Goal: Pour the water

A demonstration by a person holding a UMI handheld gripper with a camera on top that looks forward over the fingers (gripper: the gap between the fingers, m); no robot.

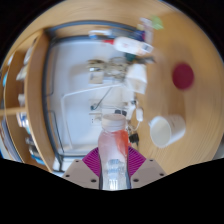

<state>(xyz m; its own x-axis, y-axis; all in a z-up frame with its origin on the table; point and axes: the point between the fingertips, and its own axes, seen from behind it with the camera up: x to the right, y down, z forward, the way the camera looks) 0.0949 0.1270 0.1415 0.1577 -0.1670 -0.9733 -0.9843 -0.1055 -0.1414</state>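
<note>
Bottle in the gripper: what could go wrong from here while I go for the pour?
1. The clear bottle is pinched low down by the gripper, so tipping it could make it slip or twist.
2. The white cup stands off to the side on the wooden counter, not under the bottle; pouring now would likely send water into the sink.

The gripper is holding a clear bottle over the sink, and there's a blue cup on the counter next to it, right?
Almost. The gripper does hold a clear bottle between its fingers above the sink, but the cup on the wooden counter beside it is white, not blue. The gripper view shows this.
</note>
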